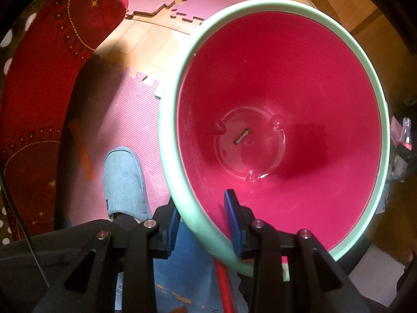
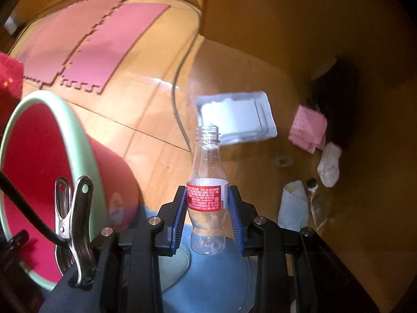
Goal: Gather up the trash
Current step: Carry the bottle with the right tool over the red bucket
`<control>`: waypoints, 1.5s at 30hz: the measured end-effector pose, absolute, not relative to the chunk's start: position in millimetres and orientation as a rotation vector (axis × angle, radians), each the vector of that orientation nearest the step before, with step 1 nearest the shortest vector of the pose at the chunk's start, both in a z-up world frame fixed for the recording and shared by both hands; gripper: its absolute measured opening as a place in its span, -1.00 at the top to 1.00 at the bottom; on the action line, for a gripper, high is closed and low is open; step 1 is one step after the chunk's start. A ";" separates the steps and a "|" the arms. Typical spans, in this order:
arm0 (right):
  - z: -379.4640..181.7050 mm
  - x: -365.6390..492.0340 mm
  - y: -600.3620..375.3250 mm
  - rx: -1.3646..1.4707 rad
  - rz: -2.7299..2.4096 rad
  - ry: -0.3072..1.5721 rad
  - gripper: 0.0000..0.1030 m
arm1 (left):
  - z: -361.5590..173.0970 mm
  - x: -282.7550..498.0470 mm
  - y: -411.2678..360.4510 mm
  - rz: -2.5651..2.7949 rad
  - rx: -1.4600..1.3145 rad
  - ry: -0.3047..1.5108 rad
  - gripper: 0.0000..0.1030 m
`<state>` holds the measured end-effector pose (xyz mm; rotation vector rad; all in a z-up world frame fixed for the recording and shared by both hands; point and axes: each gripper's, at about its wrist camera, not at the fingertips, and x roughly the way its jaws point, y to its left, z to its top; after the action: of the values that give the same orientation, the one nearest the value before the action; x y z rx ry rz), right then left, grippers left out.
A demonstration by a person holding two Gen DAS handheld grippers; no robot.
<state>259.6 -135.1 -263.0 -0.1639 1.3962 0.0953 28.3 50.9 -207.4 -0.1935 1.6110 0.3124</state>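
Bin: red inside, pale green rim; one small wrapper on its bottom.
Left gripper: pads clamped on the bin's near rim.
Right gripper: pinching a clear bottle at its red label, neck pointing away, beside the bin's rim.
Floor: bare wood between bin and scattered litter; white tray, pink paper, white sock.

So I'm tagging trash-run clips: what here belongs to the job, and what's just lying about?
Job: red bin, held by left hand-held gripper; empty bottle in right hand-held gripper.
Lying about: foam mats, slipper, white sock.
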 end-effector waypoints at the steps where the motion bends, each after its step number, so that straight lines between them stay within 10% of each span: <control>1: -257.6 258.3 -131.4 -0.174 0.105 1.386 0.38 | -207.3 28.2 50.9 0.312 -0.194 1.611 0.33; 45: -165.4 219.6 -23.2 -0.326 0.535 1.294 0.38 | -208.1 28.9 56.1 0.317 -0.214 1.610 0.35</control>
<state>219.6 -23.2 -165.4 -0.3260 1.2938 0.5353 28.9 56.1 -208.1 -0.2140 1.6104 0.3167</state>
